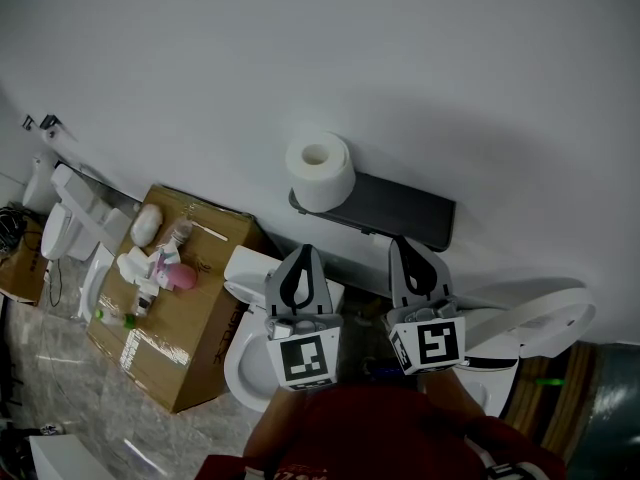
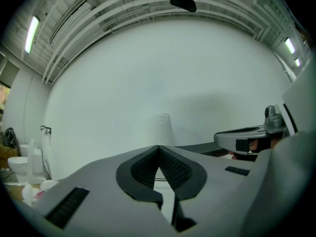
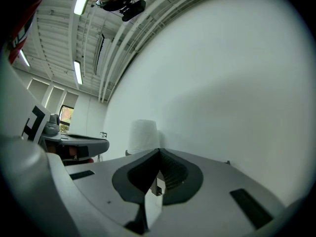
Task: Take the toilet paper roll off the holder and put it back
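A white toilet paper roll (image 1: 321, 171) sits on the left end of a dark wall-mounted holder shelf (image 1: 400, 210). My left gripper (image 1: 304, 252) is shut with nothing in it, its tips a little below the roll. Beside it on the right, my right gripper (image 1: 402, 243) is shut and empty too, its tips just under the shelf. In the left gripper view the roll (image 2: 159, 129) stands pale against the wall beyond the touching jaws of the left gripper (image 2: 158, 147). The right gripper view shows the roll (image 3: 142, 136) ahead and left of the right gripper (image 3: 159, 151).
A white toilet (image 1: 252, 343) stands below the grippers, and a second toilet with raised lid (image 1: 530, 330) lies at the right. A cardboard box (image 1: 170, 298) with bottles and packets is on the left. More white fixtures (image 1: 75, 228) line the far left wall.
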`<state>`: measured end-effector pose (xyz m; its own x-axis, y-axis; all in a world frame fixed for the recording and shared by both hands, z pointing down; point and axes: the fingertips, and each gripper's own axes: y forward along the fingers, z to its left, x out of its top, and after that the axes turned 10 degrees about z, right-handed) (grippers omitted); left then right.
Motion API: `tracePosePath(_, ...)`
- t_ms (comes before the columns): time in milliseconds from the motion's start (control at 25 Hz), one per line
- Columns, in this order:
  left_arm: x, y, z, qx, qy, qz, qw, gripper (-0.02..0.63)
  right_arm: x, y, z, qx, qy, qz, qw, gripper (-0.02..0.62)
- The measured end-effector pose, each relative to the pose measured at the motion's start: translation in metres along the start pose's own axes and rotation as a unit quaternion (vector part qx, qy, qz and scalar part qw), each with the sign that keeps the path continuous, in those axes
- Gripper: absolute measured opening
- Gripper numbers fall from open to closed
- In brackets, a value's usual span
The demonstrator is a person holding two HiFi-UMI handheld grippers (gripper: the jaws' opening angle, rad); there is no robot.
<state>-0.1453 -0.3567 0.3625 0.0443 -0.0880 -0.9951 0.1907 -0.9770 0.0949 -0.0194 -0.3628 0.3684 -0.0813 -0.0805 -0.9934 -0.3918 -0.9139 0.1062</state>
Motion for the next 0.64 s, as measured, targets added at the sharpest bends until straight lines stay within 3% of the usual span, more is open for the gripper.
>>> tracePosePath(640,-0.0022,-0.0022,0.0005,0.001,-0.002,0.003,1.0000,0.015,0.0012,-0.0007,0.0023,0.003,-0.006,-0.001,1.000,0.016)
